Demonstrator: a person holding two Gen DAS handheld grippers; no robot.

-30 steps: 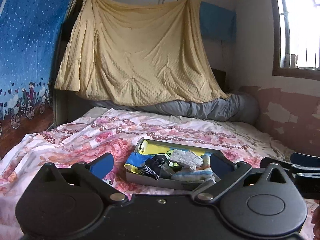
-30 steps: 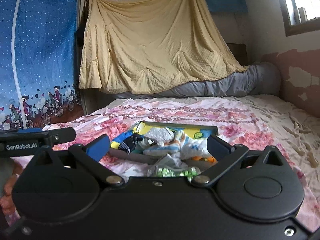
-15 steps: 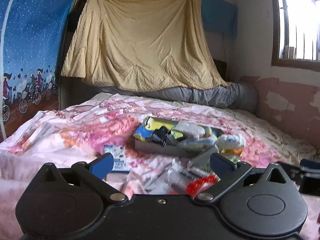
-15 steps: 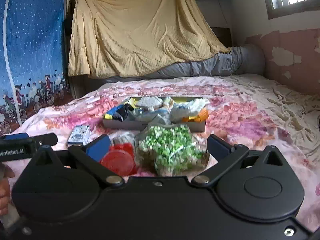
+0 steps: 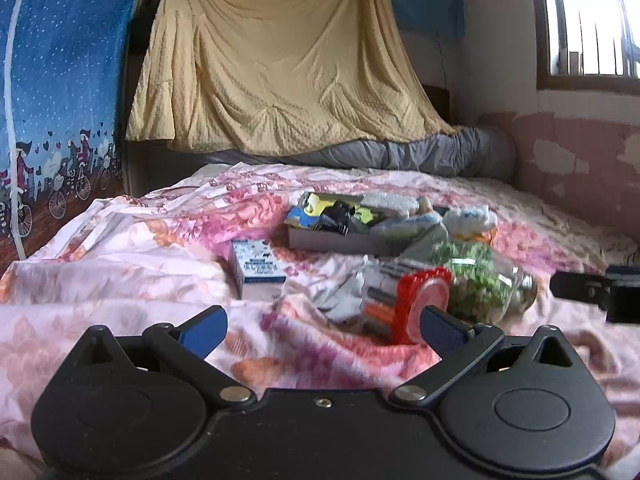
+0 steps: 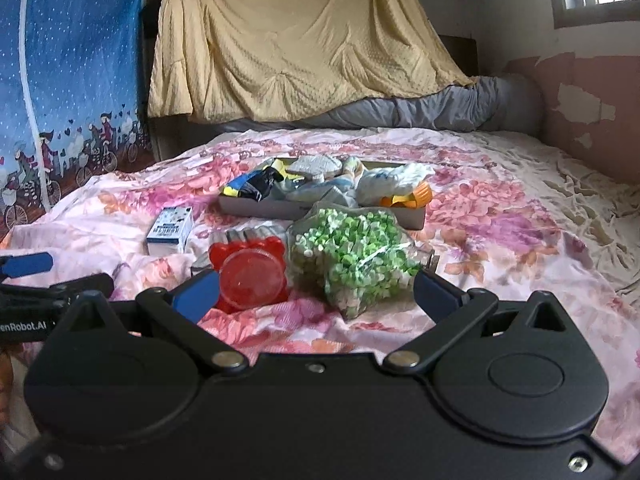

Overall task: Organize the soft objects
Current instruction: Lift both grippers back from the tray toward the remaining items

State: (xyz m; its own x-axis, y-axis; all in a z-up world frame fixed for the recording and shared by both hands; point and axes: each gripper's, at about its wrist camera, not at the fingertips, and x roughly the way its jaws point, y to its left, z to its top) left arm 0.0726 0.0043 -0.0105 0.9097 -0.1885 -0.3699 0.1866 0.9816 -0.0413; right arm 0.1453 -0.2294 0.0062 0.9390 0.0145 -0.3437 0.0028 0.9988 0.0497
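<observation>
Your left gripper (image 5: 322,326) and right gripper (image 6: 316,290) are both spread wide, empty. Soft items (image 6: 320,180) already fill the tray (image 6: 256,208) mid-bed; the bag of green pieces (image 6: 352,258), red-lidded jar (image 6: 248,276) and small box (image 6: 170,230) lie loose before it, probably still unsorted. Versus a second ago, both views have pulled back, revealing these.

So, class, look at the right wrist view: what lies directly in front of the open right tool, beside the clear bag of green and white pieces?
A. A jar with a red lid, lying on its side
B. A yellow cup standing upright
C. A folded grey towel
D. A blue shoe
A: the jar with a red lid lies on the bedspread, left of the bag, ahead of the right tool.
</observation>
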